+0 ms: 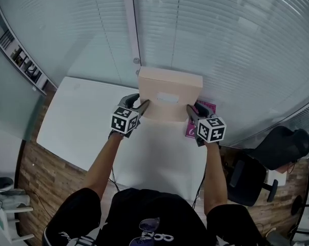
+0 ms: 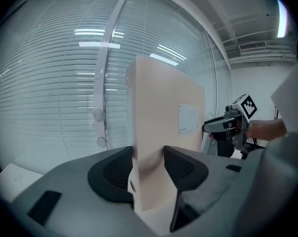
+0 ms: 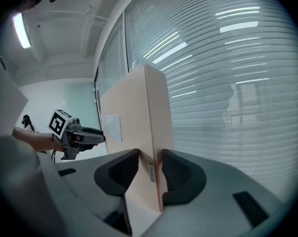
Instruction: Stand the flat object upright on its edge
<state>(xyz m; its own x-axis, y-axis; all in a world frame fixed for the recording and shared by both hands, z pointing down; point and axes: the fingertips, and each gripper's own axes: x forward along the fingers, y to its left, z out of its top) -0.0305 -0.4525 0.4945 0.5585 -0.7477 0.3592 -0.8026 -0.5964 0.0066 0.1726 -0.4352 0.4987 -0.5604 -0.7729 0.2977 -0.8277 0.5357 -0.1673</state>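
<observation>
White bench [image 1: 77, 122] beside a glass wall with blinds [image 1: 236, 45].
A pink flat item [image 1: 190, 131] lies near the bench's far right edge; a black office chair [image 1: 277, 147] stands on the wood floor [image 1: 36, 173].

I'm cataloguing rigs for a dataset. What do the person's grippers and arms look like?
The left gripper and right gripper each have a grey body, black ribbed pads and a cube with black-and-white square markers. The person wears a black short-sleeved top. Thin cables trail beneath the arms.
</observation>
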